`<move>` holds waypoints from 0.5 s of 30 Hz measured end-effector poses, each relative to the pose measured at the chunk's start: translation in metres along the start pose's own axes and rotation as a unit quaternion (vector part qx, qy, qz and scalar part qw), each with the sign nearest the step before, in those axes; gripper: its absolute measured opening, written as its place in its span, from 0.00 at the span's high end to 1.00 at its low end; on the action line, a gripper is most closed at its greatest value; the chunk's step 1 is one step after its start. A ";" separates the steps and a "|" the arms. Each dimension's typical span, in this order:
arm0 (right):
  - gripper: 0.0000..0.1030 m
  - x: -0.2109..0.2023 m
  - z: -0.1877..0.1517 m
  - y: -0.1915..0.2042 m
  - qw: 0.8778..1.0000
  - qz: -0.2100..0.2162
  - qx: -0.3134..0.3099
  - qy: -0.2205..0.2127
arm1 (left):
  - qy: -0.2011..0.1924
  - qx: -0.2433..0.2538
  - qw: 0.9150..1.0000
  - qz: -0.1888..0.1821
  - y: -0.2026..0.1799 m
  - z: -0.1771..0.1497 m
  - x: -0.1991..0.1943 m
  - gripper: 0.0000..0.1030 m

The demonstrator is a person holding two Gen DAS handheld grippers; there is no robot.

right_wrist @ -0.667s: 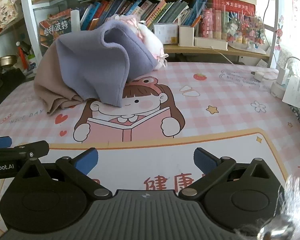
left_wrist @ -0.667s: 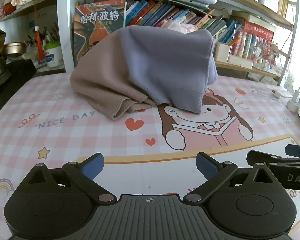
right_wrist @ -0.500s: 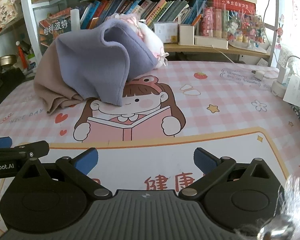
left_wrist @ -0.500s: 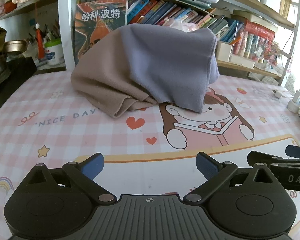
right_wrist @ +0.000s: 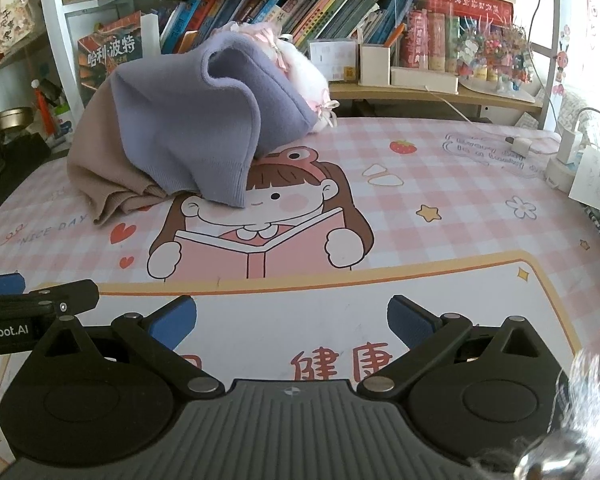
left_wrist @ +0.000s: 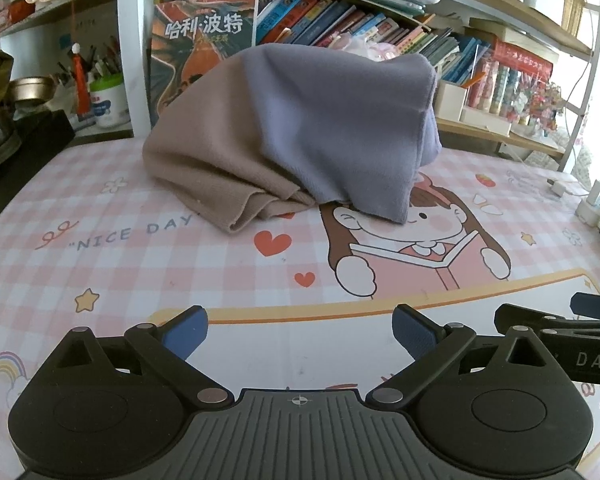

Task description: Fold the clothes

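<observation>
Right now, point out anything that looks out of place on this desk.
The two-tone garment is heaped in a tall mound at the back of the mat, draped over a pink plush toy instead of lying flat. Nothing looks spilled or damaged.

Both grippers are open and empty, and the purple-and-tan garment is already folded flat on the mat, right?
Not flat. The purple-and-tan garment is heaped in an unfolded mound on the mat, as the left wrist view shows. The left gripper and right gripper are open and empty.
</observation>
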State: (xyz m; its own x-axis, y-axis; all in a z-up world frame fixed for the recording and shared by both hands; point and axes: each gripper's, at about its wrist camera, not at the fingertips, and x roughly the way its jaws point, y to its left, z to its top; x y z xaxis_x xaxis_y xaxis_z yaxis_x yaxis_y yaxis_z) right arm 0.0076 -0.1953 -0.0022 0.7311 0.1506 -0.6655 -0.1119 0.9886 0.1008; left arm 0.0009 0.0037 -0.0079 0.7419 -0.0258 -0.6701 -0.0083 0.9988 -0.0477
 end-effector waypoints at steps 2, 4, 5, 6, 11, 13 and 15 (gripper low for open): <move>0.00 0.000 0.000 0.000 1.000 0.000 0.000 0.001 | 0.001 0.000 1.000 0.000 0.000 0.000 0.000 0.03; 0.00 0.000 0.000 0.000 1.000 0.001 0.001 0.002 | 0.001 0.000 1.000 -0.001 0.000 -0.001 0.000 0.03; 0.00 0.000 -0.001 0.001 1.000 0.001 0.001 0.002 | 0.000 0.000 1.000 -0.001 0.000 -0.002 -0.001 0.03; 0.00 0.000 -0.001 0.001 1.000 0.001 0.001 0.003 | 0.000 0.000 1.000 -0.001 0.000 -0.003 -0.001 0.03; 0.00 0.000 0.001 0.001 1.000 0.001 0.001 0.005 | 0.006 -0.003 1.000 0.000 0.000 0.005 -0.003 0.03; 0.00 0.000 0.000 0.001 1.000 0.001 0.001 0.005 | 0.006 -0.003 1.000 0.000 0.000 0.005 -0.003 0.03; 0.00 0.000 -0.001 0.001 1.000 0.002 0.000 0.005 | 0.006 -0.003 1.000 0.000 0.001 0.005 -0.003 0.03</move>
State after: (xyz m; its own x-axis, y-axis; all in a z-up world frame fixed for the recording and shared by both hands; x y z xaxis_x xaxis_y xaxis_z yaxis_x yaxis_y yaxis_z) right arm 0.0071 -0.1938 -0.0029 0.7234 0.1537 -0.6731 -0.1138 0.9881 0.1033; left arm 0.0022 0.0048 -0.0017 0.7334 -0.0271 -0.6793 -0.0122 0.9985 -0.0530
